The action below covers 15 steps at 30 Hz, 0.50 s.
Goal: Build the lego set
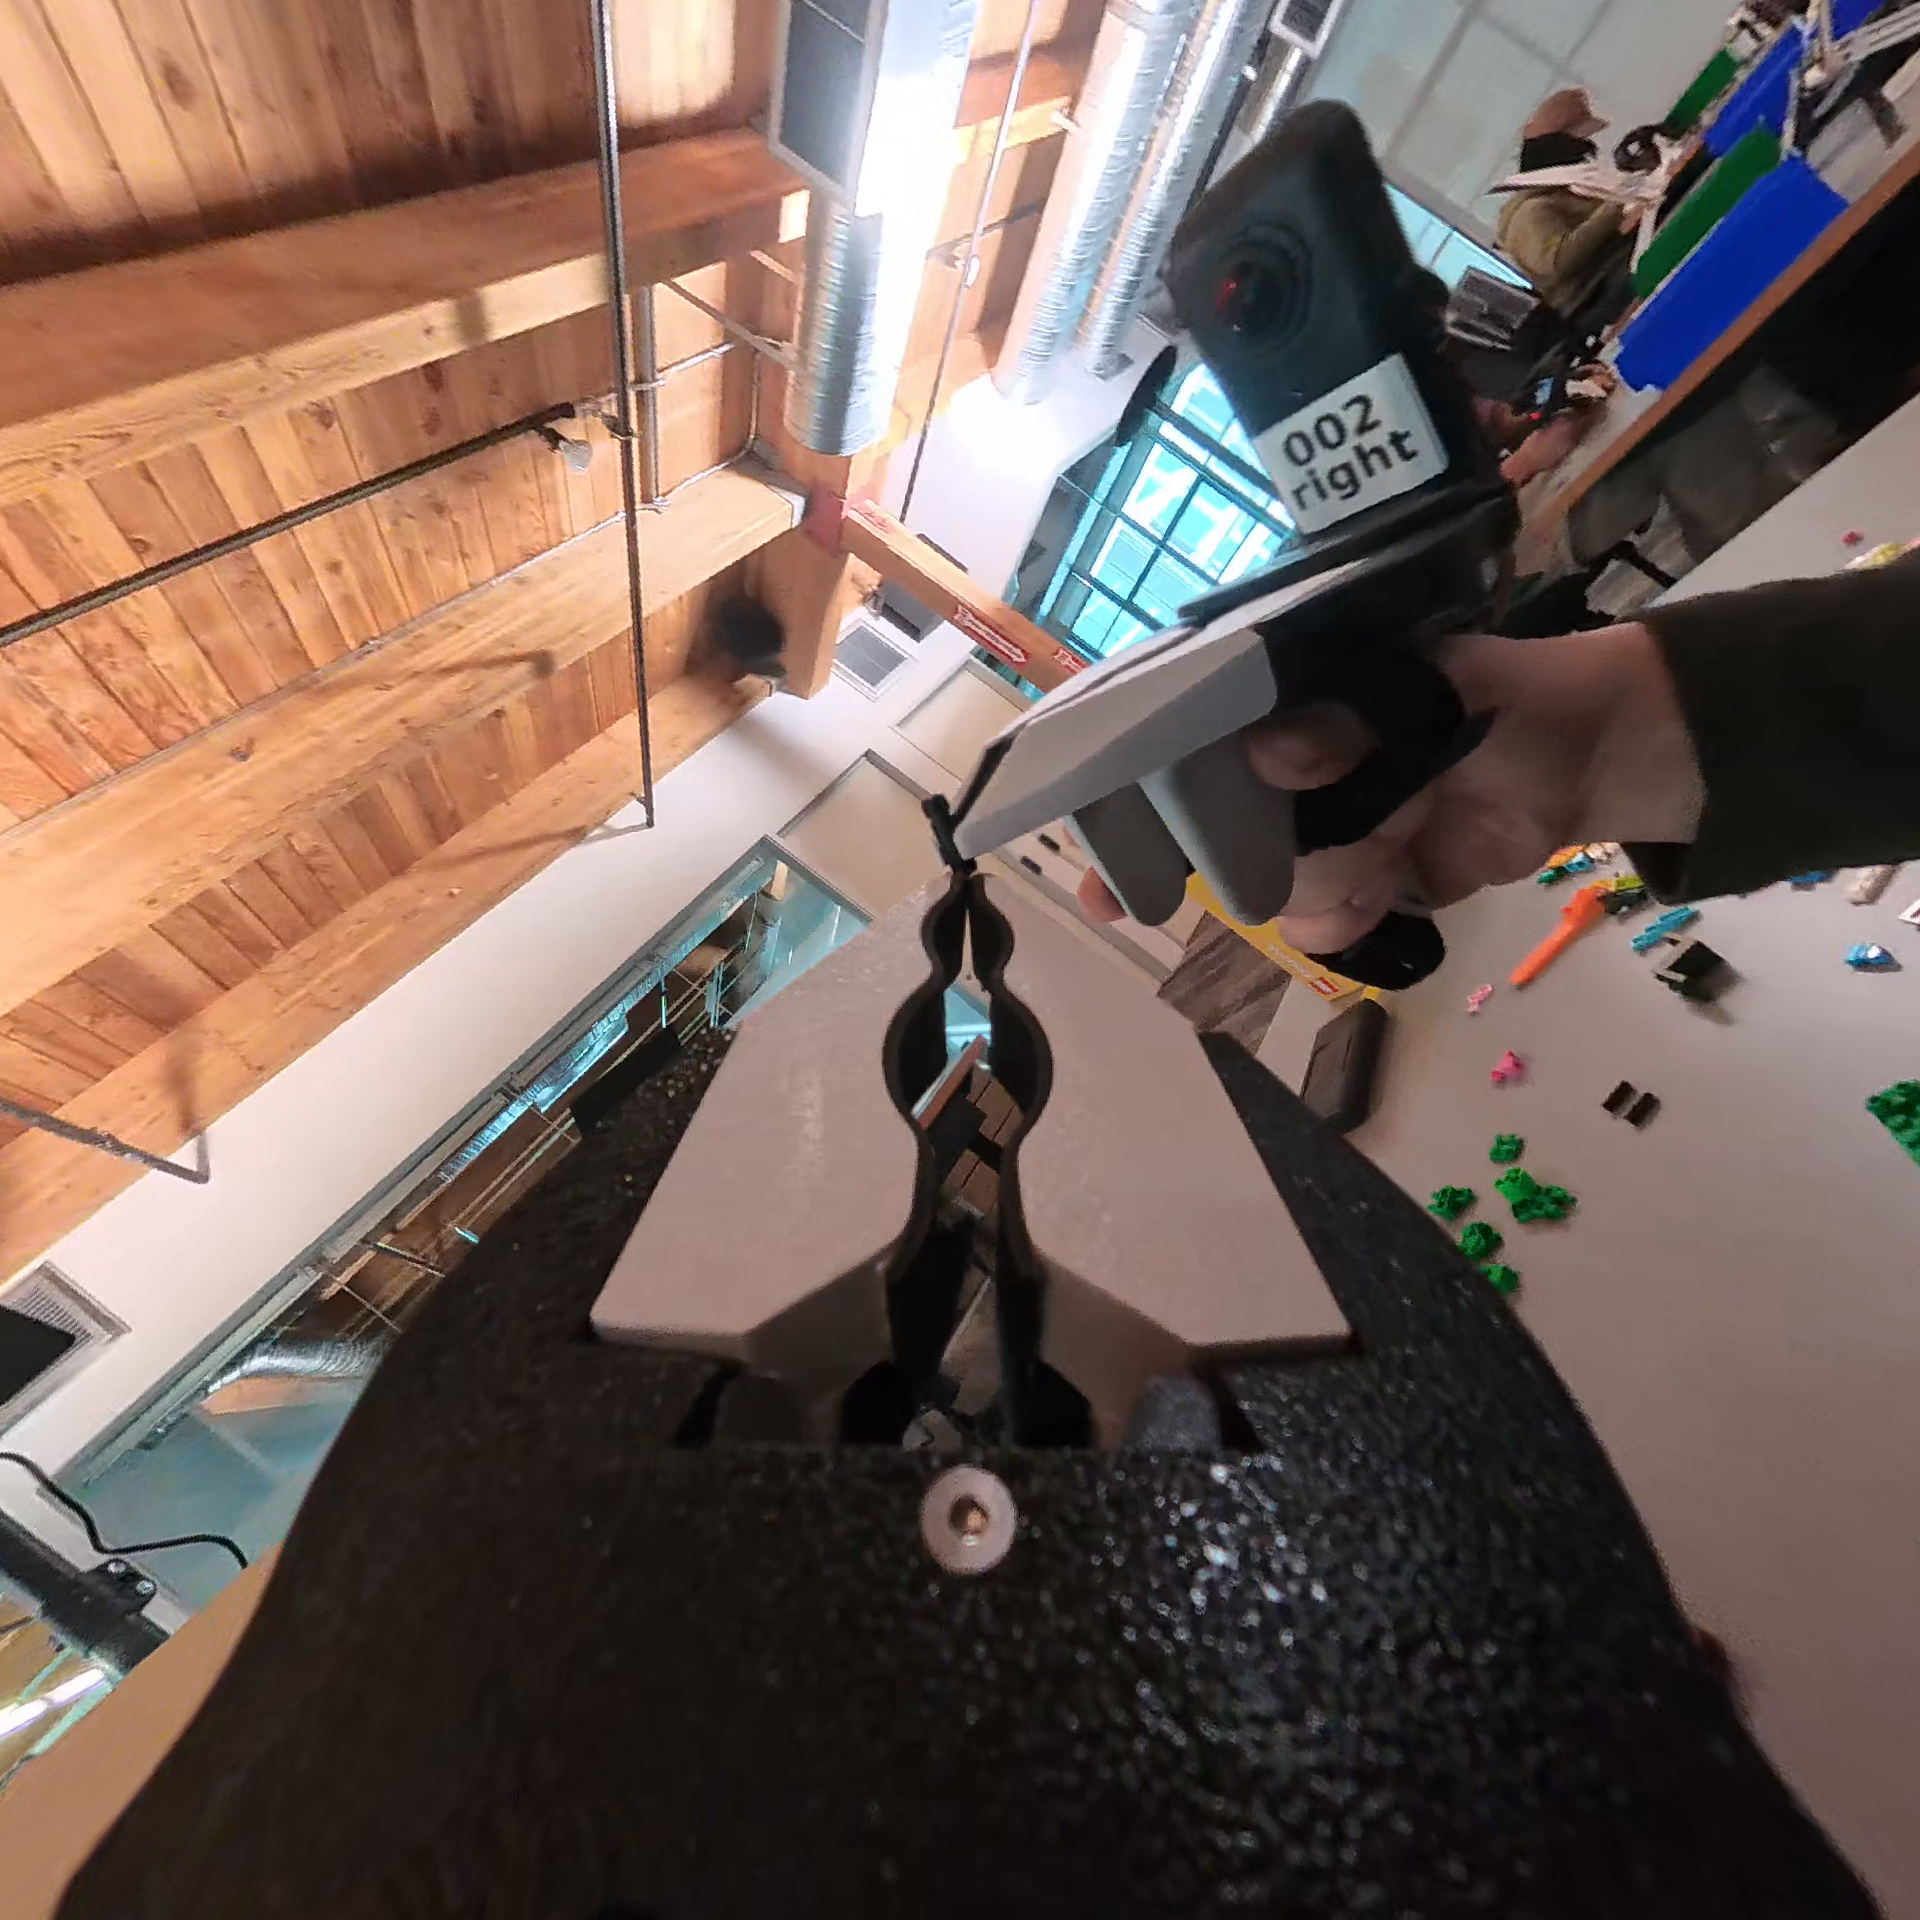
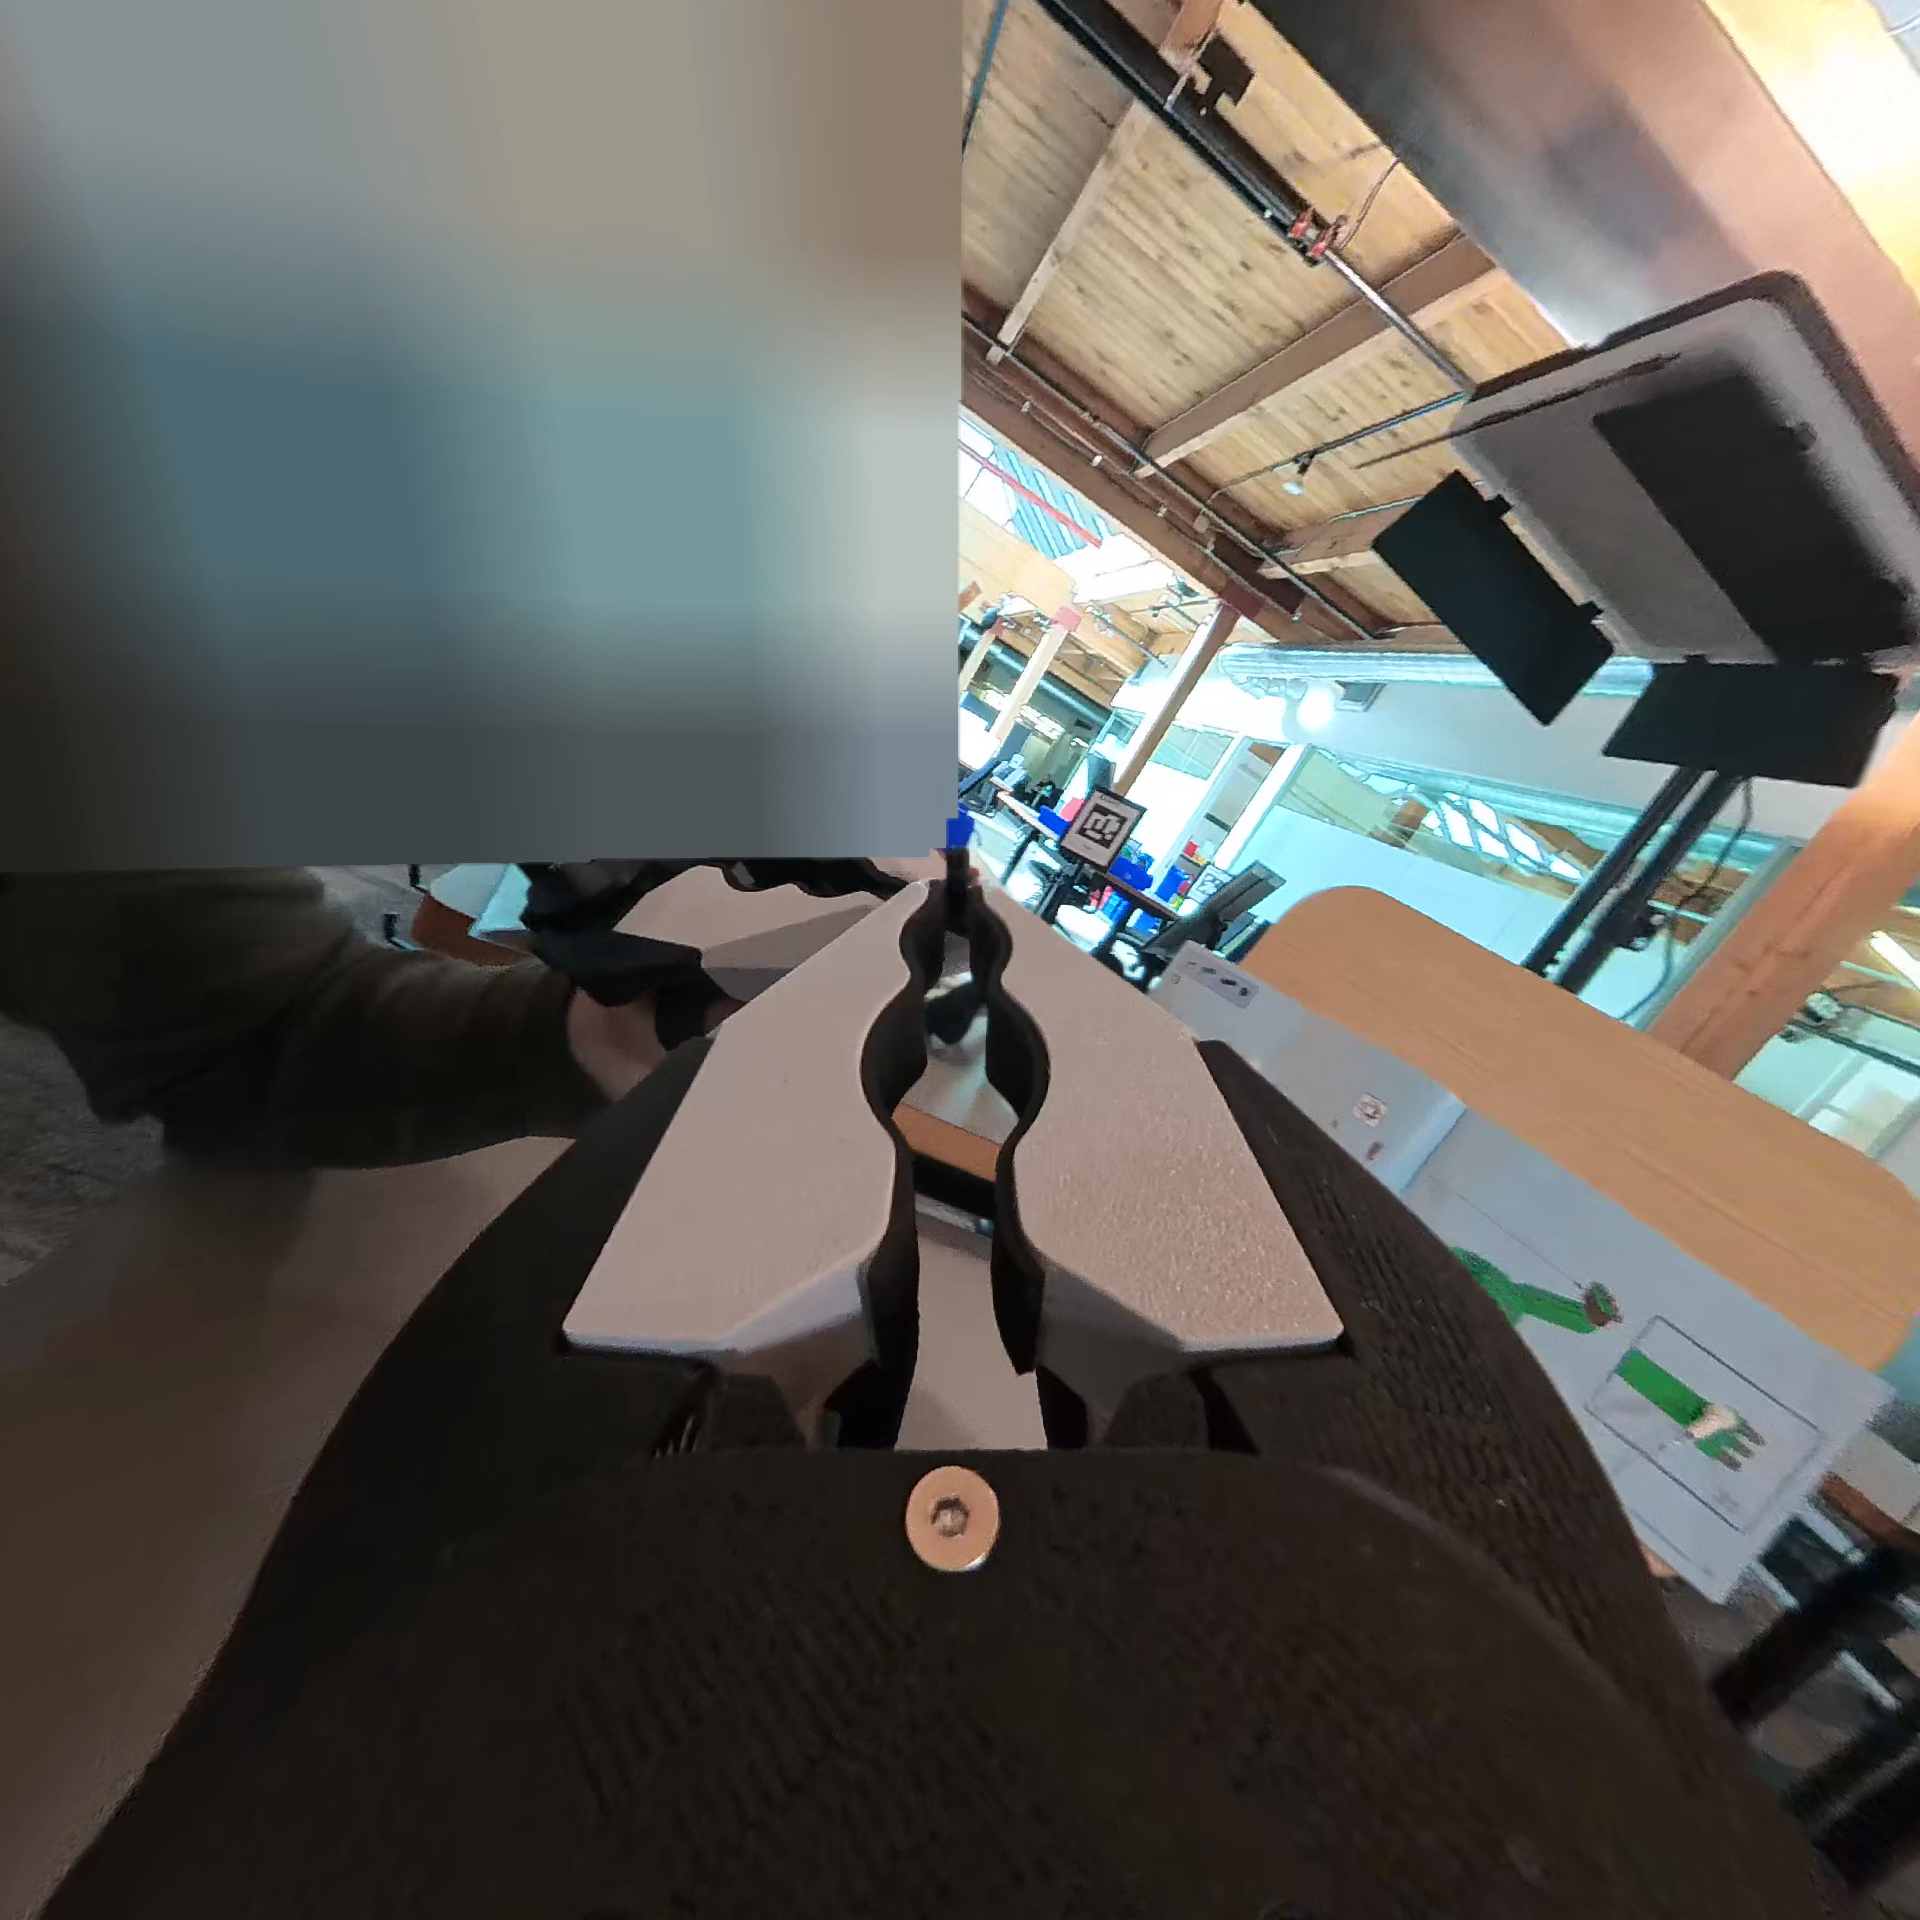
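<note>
In the left wrist view my left gripper (image 1: 968, 881) is shut, tips together, pointing up and away from the table. My right gripper (image 1: 964, 840) comes in from the right, tip to tip with it. It is shut on a small thin black piece (image 1: 941, 826) that sticks out from its tips. The lower end of that piece sits right at the left fingertips. In the right wrist view my right gripper (image 2: 956, 896) pinches the same black piece (image 2: 954, 871), which has a blue end (image 2: 958, 829) above the tips.
A person's hand (image 1: 1538, 769) holds the right gripper. Loose green pieces (image 1: 1507, 1195), pink pieces (image 1: 1507, 1065), black pieces (image 1: 1631, 1103) and an orange tool (image 1: 1558, 935) lie on the white table (image 1: 1714, 1351). An instruction sheet (image 2: 1662, 1403) lies at the right. Only a small space, under 4 cm, lies between the two pairs of fingers.
</note>
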Each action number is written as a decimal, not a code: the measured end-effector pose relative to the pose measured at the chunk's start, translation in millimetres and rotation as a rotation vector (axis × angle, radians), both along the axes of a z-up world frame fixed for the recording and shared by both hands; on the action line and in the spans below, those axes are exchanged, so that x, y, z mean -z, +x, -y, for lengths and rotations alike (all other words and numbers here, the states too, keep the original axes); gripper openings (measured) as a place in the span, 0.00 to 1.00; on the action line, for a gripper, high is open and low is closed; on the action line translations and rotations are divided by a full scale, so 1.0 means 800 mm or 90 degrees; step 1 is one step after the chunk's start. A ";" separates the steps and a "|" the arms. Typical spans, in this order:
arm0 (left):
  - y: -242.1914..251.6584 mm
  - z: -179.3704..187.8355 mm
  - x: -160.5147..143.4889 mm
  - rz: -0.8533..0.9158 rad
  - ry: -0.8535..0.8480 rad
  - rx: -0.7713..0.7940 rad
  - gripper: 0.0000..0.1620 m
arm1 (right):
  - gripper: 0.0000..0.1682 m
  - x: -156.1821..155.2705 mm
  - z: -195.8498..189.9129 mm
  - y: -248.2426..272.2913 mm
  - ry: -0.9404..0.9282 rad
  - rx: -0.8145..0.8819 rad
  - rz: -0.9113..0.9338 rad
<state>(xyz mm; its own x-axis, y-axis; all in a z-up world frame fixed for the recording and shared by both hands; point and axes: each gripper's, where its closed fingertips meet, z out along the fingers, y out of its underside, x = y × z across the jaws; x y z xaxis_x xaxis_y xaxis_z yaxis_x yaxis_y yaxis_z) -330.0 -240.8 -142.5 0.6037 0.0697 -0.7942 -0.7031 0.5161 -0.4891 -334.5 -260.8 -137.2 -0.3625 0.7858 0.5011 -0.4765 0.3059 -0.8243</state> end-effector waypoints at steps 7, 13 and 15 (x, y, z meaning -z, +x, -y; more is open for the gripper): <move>-0.002 -0.005 0.000 0.021 0.000 -0.006 0.07 | 0.01 -0.005 -0.006 -0.006 0.017 0.061 -0.043; -0.002 0.013 -0.010 0.074 -0.024 0.100 0.10 | 0.01 0.003 -0.020 -0.011 0.172 0.199 -0.111; -0.004 0.020 -0.015 0.105 -0.036 0.141 0.10 | 0.01 0.006 -0.018 -0.012 0.212 0.216 -0.125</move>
<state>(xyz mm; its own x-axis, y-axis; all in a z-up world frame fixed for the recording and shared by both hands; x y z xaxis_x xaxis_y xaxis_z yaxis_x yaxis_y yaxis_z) -333.0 -256.4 -130.6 0.7212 -0.1197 -0.6823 -0.4848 0.6164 -0.6205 -344.0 -246.7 -142.4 0.0114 0.6290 0.7774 -0.4405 0.7011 -0.5608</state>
